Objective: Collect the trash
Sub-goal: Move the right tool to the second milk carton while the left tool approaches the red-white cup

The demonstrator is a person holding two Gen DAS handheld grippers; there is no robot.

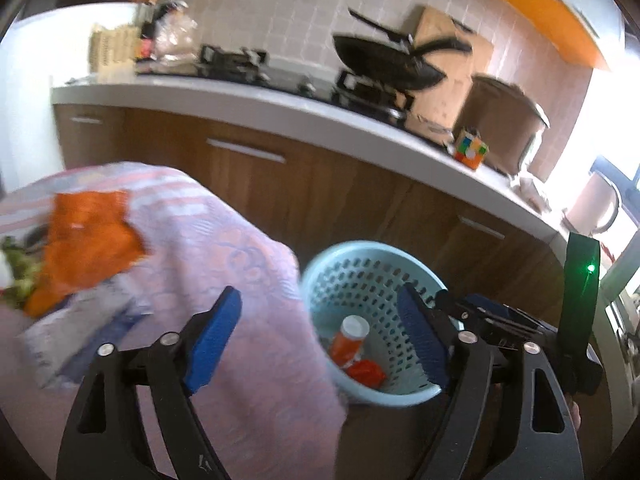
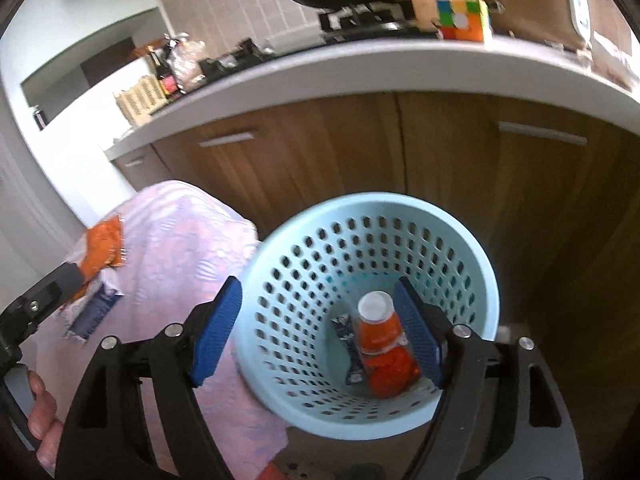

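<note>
Right wrist view: we see our right gripper (image 2: 316, 332) wide open and empty above the blue perforated basket (image 2: 476, 248), which holds an orange cup (image 2: 378, 330) and perhaps wrappers. Our left gripper (image 1: 320, 336) is also open, holding nothing.

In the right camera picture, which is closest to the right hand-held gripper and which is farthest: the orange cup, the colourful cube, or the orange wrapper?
From the right hand-held gripper, which is open:
1. Orange cup, inside the blue basket, just beside the right-side finger.
2. Orange wrapper, off to the left on the pink cloth.
3. Colourful cube, up on the white counter, farthest.
</note>
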